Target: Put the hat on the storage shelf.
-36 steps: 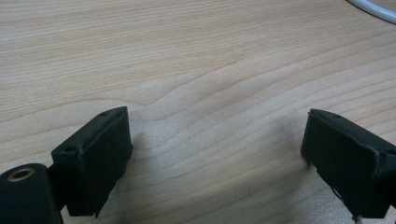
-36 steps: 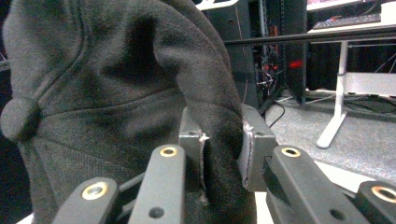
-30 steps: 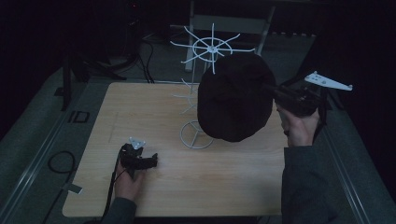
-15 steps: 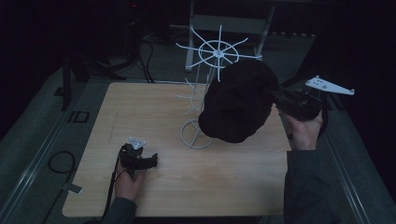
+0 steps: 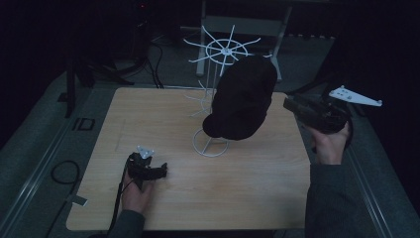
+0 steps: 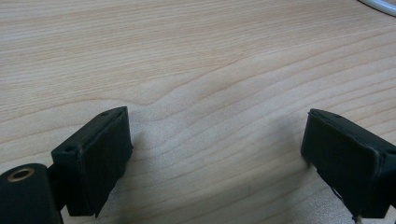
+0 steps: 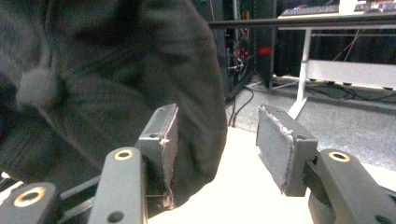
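Hanging on the rack [image 5: 218, 74], the hat [image 5: 245, 99] sits just left of our right claw [image 5: 292, 105], whose jaws have just been opening wide; only withdrawal remains. Left claw [image 5: 159, 171] rests wide, empty.

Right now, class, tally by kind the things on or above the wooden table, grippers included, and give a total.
Black hats: 1
White wire racks: 1
Grippers, left gripper and right gripper: 2
Total: 4
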### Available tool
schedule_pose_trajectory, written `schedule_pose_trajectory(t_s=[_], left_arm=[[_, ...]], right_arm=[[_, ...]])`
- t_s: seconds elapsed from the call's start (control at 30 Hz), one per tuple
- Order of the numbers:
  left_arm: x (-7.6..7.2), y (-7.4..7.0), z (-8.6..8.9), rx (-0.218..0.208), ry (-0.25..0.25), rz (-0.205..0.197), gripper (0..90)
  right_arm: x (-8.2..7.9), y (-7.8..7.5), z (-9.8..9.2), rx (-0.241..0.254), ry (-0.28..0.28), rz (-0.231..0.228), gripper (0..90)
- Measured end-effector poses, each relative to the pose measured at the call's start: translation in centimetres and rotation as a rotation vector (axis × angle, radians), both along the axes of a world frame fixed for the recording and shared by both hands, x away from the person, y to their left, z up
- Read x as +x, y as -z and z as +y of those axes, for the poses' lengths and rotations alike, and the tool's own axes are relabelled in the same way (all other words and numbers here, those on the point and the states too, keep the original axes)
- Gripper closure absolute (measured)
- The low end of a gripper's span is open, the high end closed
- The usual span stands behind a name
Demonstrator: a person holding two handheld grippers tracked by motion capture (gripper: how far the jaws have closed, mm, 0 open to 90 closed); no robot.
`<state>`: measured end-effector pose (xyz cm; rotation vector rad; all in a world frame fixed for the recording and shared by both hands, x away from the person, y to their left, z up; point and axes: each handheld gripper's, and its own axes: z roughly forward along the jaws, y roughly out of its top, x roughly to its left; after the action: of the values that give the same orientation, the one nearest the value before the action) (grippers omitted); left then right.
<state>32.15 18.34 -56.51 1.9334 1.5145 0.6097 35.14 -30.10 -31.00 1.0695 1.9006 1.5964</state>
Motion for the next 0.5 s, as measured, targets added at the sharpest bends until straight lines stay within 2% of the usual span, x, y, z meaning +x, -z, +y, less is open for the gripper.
schedule_pose_trajectory(t_s=[0.13,0.4,0.5], left_arm=[[0.0,0.0,0.0,-0.001,-0.001,-0.001,9.1],[0.0,0.0,0.0,0.004,0.002,0.001,9.1],[0.0,0.0,0.0,0.001,-0.001,-0.001,9.1]], right_arm=[[0.1,0.6,0.0,-0.026,0.006,0.016,50.1],[0.2,2.6,0.0,-0.11,0.055,0.066,81.9],[0.1,3.1,0.1,-0.132,0.062,0.08,85.6]])
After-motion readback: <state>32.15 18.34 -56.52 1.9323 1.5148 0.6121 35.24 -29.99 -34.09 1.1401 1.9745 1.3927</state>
